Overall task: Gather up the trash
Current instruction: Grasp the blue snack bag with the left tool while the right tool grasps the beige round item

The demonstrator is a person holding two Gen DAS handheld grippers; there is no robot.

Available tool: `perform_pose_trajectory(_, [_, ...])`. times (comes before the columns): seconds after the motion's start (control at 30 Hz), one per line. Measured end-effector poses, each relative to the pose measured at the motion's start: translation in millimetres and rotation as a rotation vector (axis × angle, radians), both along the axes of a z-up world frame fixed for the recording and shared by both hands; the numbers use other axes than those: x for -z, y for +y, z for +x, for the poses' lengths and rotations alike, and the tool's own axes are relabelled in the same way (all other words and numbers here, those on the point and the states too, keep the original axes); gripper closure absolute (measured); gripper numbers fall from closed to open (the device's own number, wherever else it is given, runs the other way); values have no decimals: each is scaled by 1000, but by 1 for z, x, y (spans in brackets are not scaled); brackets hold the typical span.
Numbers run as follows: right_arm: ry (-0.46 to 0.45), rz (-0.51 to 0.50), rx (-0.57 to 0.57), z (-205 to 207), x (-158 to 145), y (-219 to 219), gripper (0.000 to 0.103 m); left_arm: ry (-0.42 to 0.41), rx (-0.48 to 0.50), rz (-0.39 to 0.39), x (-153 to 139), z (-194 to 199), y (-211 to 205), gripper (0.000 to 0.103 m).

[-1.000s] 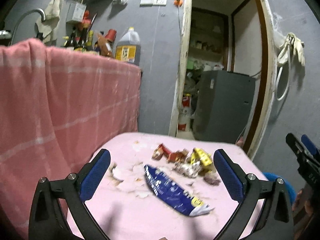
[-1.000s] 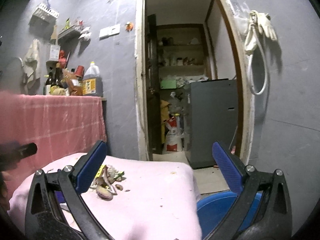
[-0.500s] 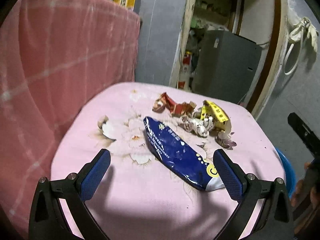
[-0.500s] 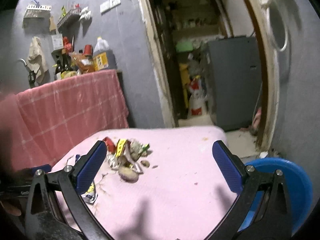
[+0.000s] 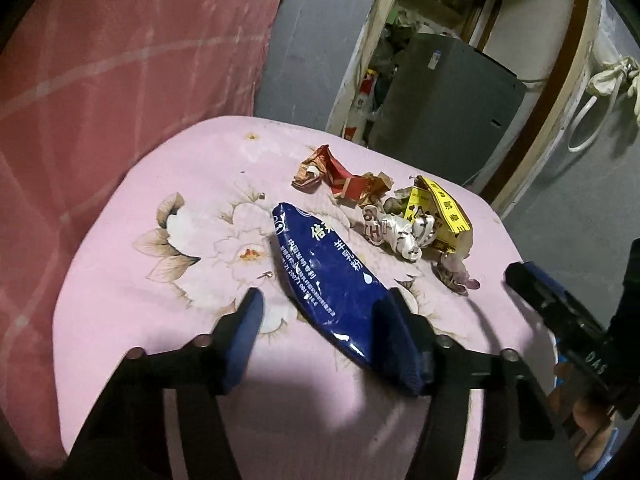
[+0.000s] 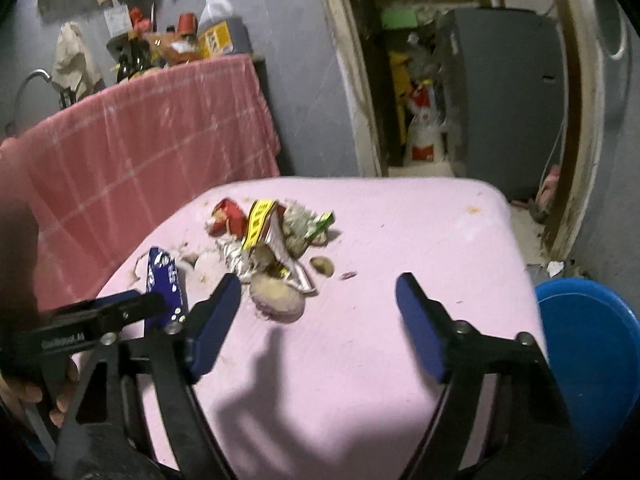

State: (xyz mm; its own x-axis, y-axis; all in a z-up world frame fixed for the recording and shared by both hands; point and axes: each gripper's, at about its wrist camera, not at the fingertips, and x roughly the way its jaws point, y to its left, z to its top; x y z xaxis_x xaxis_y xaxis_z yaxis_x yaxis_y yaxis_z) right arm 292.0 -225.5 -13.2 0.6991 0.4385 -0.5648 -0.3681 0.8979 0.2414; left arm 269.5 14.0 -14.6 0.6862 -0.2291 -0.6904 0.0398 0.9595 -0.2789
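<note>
Through my left wrist camera, my left claw (image 5: 320,316) sits low over the pink flowered counter (image 5: 180,184), jaws released and partly drawn in around the near end of the blue wrapper (image 5: 320,268). The right-hand finger overlaps that end; I cannot tell whether either pad touches it yet. The wrapper's long axis runs away from me and to the left, so I straddle its narrow near tip across the width. White Chinese print runs along it, too small for me to read. Beyond it lie a crumpled red wrapper (image 5: 340,176), a white twisted wrapper (image 5: 400,232) and a yellow wrapper (image 5: 436,208) with black characters. My right claw (image 5: 560,312) shows at the right edge, its body marked "DAS". Through my right wrist camera, my right claw (image 6: 318,312) hangs open and holds nothing, near the trash heap (image 6: 276,248), which lies ahead and to the left. The blue wrapper (image 6: 164,280) lies further left, beside my left claw (image 6: 100,320), clearly the nearer arm. A blue bin (image 6: 592,340) waits at the counter's right, well apart from the heap.
</note>
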Motion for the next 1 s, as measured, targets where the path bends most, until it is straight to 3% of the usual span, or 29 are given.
perform_pose_trajectory(0.1, [38,-11,-34,6,4,7,37,7,-6,-22,1,3,2,59])
perform_pose_trajectory(0.17, [58,-16,-68,11,7,14,42,10,-7,-35,1,4,3,70])
perform_pose_trajectory(0.4, [158,-51,-146,28,20,34,67,24,-17,-68,2,8,9,83])
perform_pose_trajectory(0.63, [148,-30,-142,25,19,29,70,4,0,-87,-2,5,8,91])
perform_pose_trajectory(1.0, [81,24,-107,-1,7,11,71,-111,58,-30,-24,-27,-9,94])
